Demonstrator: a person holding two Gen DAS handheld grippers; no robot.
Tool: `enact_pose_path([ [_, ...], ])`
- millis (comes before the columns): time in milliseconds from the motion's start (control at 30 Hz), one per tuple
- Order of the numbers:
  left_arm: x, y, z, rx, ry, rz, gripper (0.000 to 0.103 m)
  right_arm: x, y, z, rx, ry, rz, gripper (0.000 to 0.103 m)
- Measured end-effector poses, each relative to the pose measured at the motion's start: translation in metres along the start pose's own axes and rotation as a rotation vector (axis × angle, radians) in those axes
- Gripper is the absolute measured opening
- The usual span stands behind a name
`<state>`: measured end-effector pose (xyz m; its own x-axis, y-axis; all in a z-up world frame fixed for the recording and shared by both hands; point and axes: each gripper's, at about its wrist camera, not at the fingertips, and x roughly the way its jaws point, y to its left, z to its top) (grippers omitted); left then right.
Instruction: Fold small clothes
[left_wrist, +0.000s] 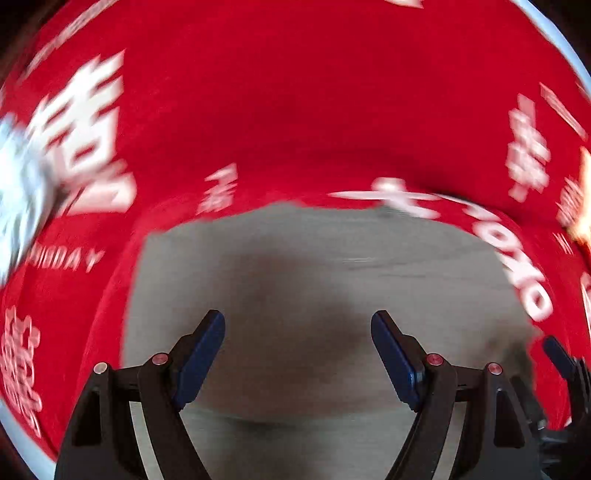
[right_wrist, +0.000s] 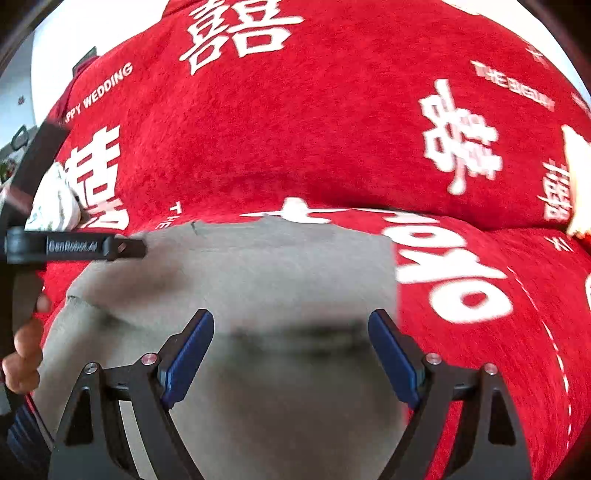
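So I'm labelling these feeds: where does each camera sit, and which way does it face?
Left wrist: on the left gripper, facing down at the grey garment on the red cloth; its open fingers show.
Right wrist: on the right gripper, same downward aim; a hand shows at left.
Shared: garment and cloth.

The grey garment (right_wrist: 266, 280) lies flat and low, so the space above it is open — both the left gripper (left_wrist: 297, 325) and the right gripper (right_wrist: 291, 325) hang over it with jaws spread and nothing between them. Far beyond it the red printed cover (right_wrist: 295, 129) rises in a soft ridge. At the left a white patterned bundle (right_wrist: 55, 199) sits on the cover, and the left tool's black arm (right_wrist: 74, 245) reaches in across that side — the only crowding.
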<state>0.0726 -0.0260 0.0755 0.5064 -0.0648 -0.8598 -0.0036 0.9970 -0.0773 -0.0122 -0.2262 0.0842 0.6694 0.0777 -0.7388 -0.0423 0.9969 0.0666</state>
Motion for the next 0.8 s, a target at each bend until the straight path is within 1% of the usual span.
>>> enact_pose_path([
  [33, 0.008, 0.016, -0.001, -0.041, 0.023, 0.000, 0.082, 0.009, 0.004, 0.004, 0.004, 0.028, 0.008, 0.088],
  [67, 0.018, 0.028, -0.002, -0.067, 0.051, -0.001, 0.082, 0.027, 0.005, 0.008, 0.011, 0.075, 0.004, 0.088],
  [100, 0.026, 0.037, -0.005, -0.080, 0.080, -0.001, 0.082, 0.039, 0.003, 0.008, 0.017, 0.114, -0.015, 0.088],
  [133, 0.036, 0.048, -0.009, -0.091, 0.105, 0.016, 0.082, 0.050, 0.000, 0.007, 0.024, 0.150, -0.043, 0.088],
  [167, 0.038, 0.056, -0.012, -0.089, 0.103, 0.027, 0.082, 0.060, -0.004, 0.006, 0.030, 0.174, -0.075, 0.088],
  [200, 0.035, 0.060, -0.016, -0.064, 0.076, 0.020, 0.082, 0.059, -0.004, 0.006, 0.026, 0.158, -0.074, 0.088],
  [233, 0.032, 0.062, -0.019, -0.050, 0.069, 0.024, 0.082, 0.058, -0.002, 0.006, 0.022, 0.157, -0.078, 0.088],
  [267, 0.028, 0.063, -0.021, -0.045, 0.063, 0.037, 0.082, 0.056, 0.000, 0.007, 0.009, 0.167, -0.097, 0.088],
  [300, 0.021, 0.064, -0.024, -0.048, 0.044, 0.031, 0.082, 0.052, 0.003, 0.007, 0.003, 0.162, -0.112, 0.088],
  [333, 0.016, 0.063, -0.027, -0.051, 0.029, 0.012, 0.082, 0.045, 0.007, 0.006, 0.001, 0.148, -0.119, 0.088],
  [367, 0.010, 0.061, -0.031, -0.052, 0.017, -0.018, 0.082, 0.037, 0.012, 0.005, -0.001, 0.136, -0.106, 0.088],
  [400, 0.004, 0.055, -0.038, -0.031, 0.007, -0.046, 0.082, 0.032, 0.017, 0.004, -0.005, 0.132, -0.087, 0.088],
  [433, -0.002, 0.047, -0.044, -0.002, -0.004, -0.048, 0.082, 0.027, 0.023, 0.001, -0.013, 0.130, -0.070, 0.088],
  [500, -0.008, 0.030, -0.064, 0.067, -0.024, -0.031, 0.082, 0.020, 0.040, -0.010, -0.050, 0.131, -0.033, 0.088],
  [567, -0.008, 0.020, -0.079, 0.113, -0.022, -0.020, 0.082, 0.021, 0.054, -0.026, -0.094, 0.166, -0.015, 0.088],
  [633, -0.002, 0.015, -0.098, 0.148, -0.013, 0.021, 0.084, 0.026, 0.060, -0.045, -0.122, 0.200, -0.042, 0.088],
  [667, -0.008, 0.017, -0.107, 0.148, -0.061, 0.029, 0.085, 0.018, 0.059, -0.051, -0.118, 0.150, -0.048, 0.090],
  [700, -0.012, 0.019, -0.111, 0.147, -0.067, 0.032, 0.089, 0.015, 0.059, -0.056, -0.113, 0.146, -0.054, 0.092],
  [733, -0.015, 0.022, -0.117, 0.140, -0.066, 0.027, 0.090, 0.012, 0.057, -0.060, -0.104, 0.147, -0.059, 0.096],
  [800, -0.021, 0.028, -0.125, 0.136, -0.073, 0.005, 0.090, 0.002, 0.054, -0.071, -0.092, 0.131, -0.050, 0.097],
])
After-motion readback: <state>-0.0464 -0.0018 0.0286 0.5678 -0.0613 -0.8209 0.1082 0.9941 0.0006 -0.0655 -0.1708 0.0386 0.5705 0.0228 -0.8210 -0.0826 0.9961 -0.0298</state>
